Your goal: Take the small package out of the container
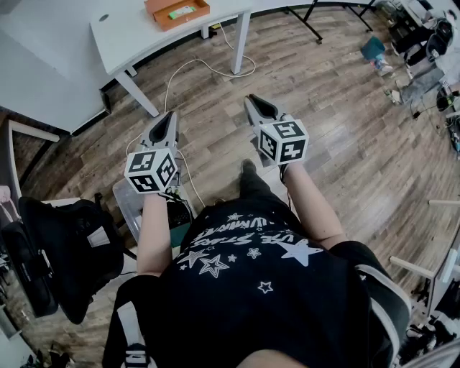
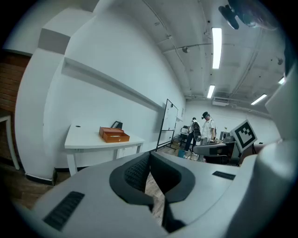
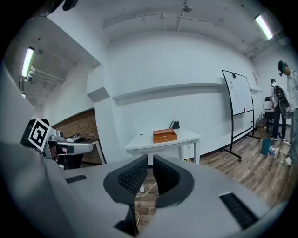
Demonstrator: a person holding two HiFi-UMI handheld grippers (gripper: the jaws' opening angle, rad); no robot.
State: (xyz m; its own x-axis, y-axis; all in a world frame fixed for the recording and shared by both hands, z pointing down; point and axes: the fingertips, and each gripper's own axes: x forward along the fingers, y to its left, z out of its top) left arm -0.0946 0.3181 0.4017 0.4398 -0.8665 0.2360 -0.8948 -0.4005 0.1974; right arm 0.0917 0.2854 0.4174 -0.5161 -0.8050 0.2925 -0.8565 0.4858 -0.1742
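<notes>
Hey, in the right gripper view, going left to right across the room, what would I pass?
Brick wall → orange container on the white table → whiteboard → person with a backpack.

Desk stands up ahead on the floor, with the container on top and the small package lying inside it. The left hand-held gripper and right hand-held gripper are side by side, well short of the desk. A cable trails on the floor between them and the desk.
</notes>
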